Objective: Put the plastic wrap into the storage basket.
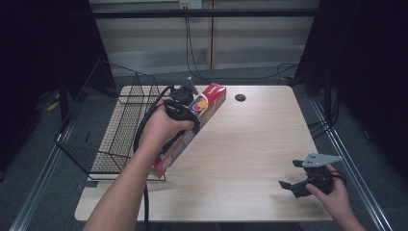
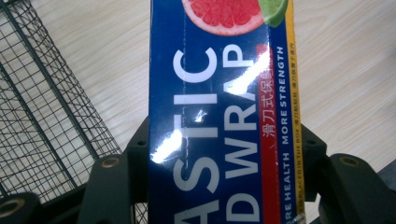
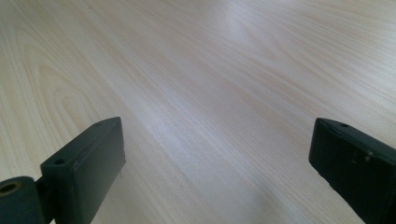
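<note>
Gripping item: left gripper [image 1: 190, 108], matte black, jaws clamped against the two long sides of a plastic wrap box [image 1: 192, 127]. Box: long, slim, rectangular carton; glossy printed card with glare streaks; blue face with white block lettering, a red stripe, a yellow edge band and a citrus-slice picture; red end panel. It is held tilted above the table [image 1: 250, 144], just beside the basket [image 1: 103, 130], its lower end near the basket's front corner. Basket: black wire mesh, fine square grid, rigid rod frame, sitting at the table's left edge. Table: pale wood-grain laminate, smooth, rounded corners, one round dark hole [image 1: 240, 97] near the far edge. Right gripper [image 1: 293, 174]: black blocky jaws spread wide with nothing between them, low over the near right corner, grey three-cornered plate on top.
</note>
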`<state>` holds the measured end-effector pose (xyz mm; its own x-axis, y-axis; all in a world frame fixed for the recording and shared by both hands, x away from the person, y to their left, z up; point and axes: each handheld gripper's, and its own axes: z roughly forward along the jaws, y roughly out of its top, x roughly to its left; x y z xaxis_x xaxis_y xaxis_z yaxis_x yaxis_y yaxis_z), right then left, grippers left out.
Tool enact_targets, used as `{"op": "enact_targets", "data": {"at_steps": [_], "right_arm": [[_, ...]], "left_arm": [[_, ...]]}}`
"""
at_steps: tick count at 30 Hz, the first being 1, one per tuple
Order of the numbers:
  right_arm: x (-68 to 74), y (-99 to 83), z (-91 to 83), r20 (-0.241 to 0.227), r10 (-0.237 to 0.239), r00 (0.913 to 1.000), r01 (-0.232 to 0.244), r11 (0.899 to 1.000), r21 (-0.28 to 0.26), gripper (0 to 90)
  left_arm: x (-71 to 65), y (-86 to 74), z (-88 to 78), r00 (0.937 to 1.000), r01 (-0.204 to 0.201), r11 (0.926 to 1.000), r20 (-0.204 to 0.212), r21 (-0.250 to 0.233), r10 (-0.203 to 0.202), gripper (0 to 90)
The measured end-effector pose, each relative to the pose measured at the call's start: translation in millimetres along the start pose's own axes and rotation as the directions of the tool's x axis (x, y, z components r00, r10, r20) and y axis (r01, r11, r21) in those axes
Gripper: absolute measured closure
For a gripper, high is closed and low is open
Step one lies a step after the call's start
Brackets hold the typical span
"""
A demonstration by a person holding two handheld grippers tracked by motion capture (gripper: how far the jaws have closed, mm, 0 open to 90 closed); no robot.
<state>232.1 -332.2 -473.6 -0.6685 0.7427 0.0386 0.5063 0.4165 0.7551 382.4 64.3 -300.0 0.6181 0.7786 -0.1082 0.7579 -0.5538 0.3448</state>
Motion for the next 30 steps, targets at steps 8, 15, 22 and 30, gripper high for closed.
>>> {"op": "enact_targets", "data": {"at_steps": [8,15,22,30], "right_arm": [[1.1,0.3,0.5,-0.004,-0.001,1.0,0.001,1.0,0.001,3.4],[1.9,0.7,0.5,-0.004,-0.003,1.0,0.003,1.0,0.002,3.4],[2.4,0.8,2.1,-0.013,-0.005,0.9999,0.006,1.0,0.005,3.3],[2.7,1.2,1.9,-0.007,-0.005,1.0,0.005,1.0,0.005,3.3]], "left_arm": [[11.7,-3.8,-9.2,0.9997,0.022,0.9997,-0.007,0.007,-0.022,42.0],[21.3,-7.8,-15.9,0.9988,0.046,0.9989,-0.017,0.015,-0.045,42.0],[34.1,-13.3,-23.9,0.9973,0.065,0.9977,-0.036,0.019,-0.065,42.0],[45.4,-19.7,-30.4,0.993,0.107,0.9941,-0.051,0.013,-0.107,42.0]]}}
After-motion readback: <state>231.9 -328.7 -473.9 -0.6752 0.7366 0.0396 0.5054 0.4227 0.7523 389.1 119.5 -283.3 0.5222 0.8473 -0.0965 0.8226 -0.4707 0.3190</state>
